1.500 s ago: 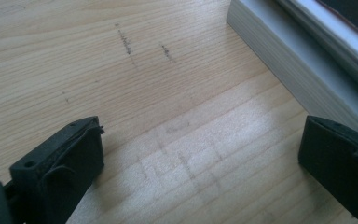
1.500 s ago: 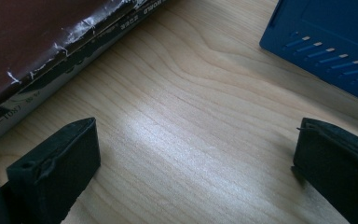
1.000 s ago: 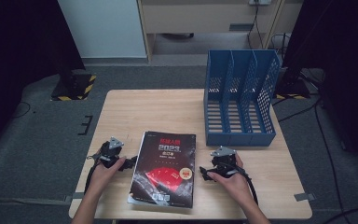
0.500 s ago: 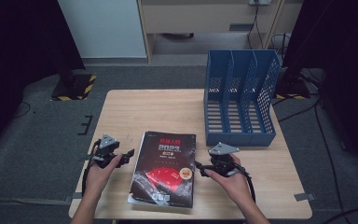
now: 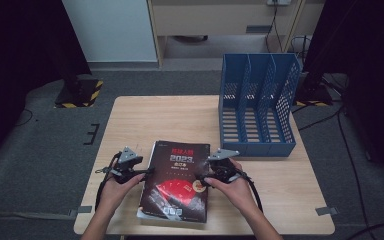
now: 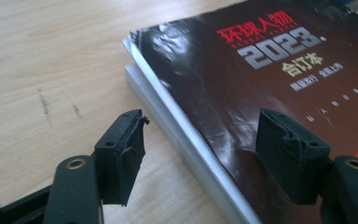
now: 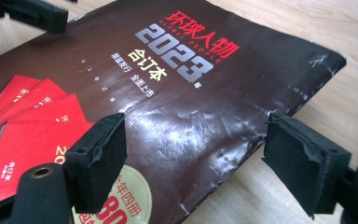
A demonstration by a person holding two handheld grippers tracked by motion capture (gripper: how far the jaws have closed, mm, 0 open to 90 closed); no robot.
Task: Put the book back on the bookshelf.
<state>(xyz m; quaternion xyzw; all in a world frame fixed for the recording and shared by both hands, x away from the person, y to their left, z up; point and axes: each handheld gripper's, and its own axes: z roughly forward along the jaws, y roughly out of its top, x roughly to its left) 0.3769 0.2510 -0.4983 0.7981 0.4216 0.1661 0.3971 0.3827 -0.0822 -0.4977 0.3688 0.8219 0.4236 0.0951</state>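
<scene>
Thick dark-covered book (image 5: 176, 181) lies flat on the wooden table (image 5: 160, 117), lower centre of the high view, cover up, red and silver title print near its top edge, red panels lower down. A second pale edge shows under its lower left corner; can't tell if that is another volume or the same one.

Left gripper (image 5: 139, 173) sits at the book's left edge, lower left of centre in the high view, held in the person's left hand (image 5: 115, 187). In the left gripper view (image 6: 205, 144) the jaws straddle the book's long edge: one pad over bare table at lower left, the other over the glossy cover at lower right. Jaws have just been closing, but there are clear gaps on both sides, so it's open, not gripping.

Right gripper (image 5: 209, 176) is at the book's right edge, held in the right hand (image 5: 235, 190). In the right gripper view (image 7: 193, 161) the left pad hangs over the cover by the red panels, the right pad just past the book's edge, over table. Jaws have just been opening; pads not pressing anything, so open.

Blue three-slot file rack (image 5: 260, 107) stands upright at the upper right of the table, well apart from the book. Grippers' cables trail toward the bottom edge.
</scene>
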